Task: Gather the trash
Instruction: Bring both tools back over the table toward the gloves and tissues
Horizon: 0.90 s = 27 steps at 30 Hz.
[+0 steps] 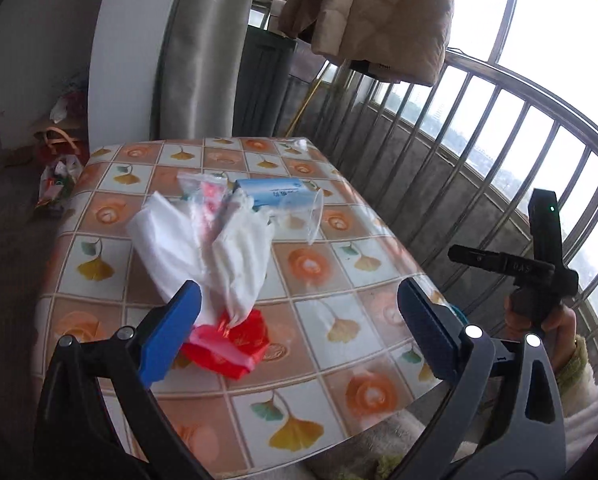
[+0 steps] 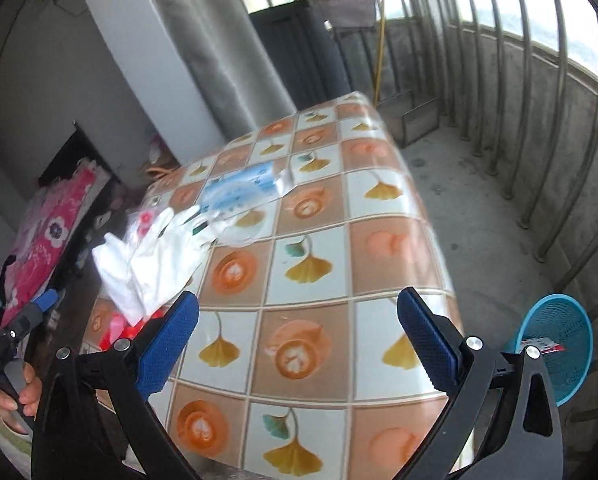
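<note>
Both tongs, left (image 1: 299, 332) and right (image 2: 299, 340), gape wide and empty. One wrapper (image 2: 545, 346) already lies in the blue basket (image 2: 579, 344), lower right. Tissue (image 1: 203, 248), red bag (image 1: 235, 344), blue pack (image 1: 275, 194) and clear cup (image 1: 303, 216) wait mid-frame on the worktop (image 1: 339, 360): early days, I'd say.

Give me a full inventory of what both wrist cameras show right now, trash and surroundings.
table: one, orange and white tiled cover with leaf prints, centre.
white tissues: a crumpled heap, mid table.
red wrapper: one, under the tissues' near end.
blue box: one, light blue, behind the tissues.
clear plastic cup: one, on its side by the box.
clear bag: one, pink contents, behind the tissues.
blue basket: one, on the floor right of the table, a red-and-white wrapper inside.
beige jacket: one, hanging above.
railing: grey bars, right.
left tool: open, empty.
right tool: open, empty.
</note>
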Available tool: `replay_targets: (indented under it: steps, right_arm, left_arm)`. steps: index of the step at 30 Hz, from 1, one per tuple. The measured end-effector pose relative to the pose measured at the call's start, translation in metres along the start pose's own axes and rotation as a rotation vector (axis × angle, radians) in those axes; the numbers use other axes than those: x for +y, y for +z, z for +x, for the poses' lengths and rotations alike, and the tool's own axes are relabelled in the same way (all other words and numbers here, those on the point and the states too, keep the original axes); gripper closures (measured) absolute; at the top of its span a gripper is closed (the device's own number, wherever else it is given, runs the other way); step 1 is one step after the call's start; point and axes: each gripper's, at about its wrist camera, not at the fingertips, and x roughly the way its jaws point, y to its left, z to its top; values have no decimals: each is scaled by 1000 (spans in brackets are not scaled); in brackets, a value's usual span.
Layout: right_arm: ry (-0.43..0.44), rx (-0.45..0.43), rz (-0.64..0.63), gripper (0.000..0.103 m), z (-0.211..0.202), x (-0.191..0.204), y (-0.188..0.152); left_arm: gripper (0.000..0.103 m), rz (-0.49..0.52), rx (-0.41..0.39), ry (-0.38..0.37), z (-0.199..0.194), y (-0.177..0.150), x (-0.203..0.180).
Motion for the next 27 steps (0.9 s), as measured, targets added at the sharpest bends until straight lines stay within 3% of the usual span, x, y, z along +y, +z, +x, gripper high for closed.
replay_targets:
  steps: [7, 13, 16, 20, 27]
  right_arm:
    - [116, 111, 17, 12, 47, 36, 3]
    - [147, 174, 9, 20, 73, 57, 5]
    - [138, 181, -3, 23, 81, 61, 12]
    - [129, 179, -11, 27, 88, 66, 21]
    - [124, 151, 13, 33, 103, 63, 45]
  left_arm:
    - [9, -11, 5, 49, 7, -35, 9]
    - [10, 39, 20, 83, 29, -41, 10]
    - [22, 53, 30, 120, 40, -42, 16]
    - [31, 26, 73, 140, 57, -43, 27]
    - [44, -42, 131, 100, 67, -48, 40]
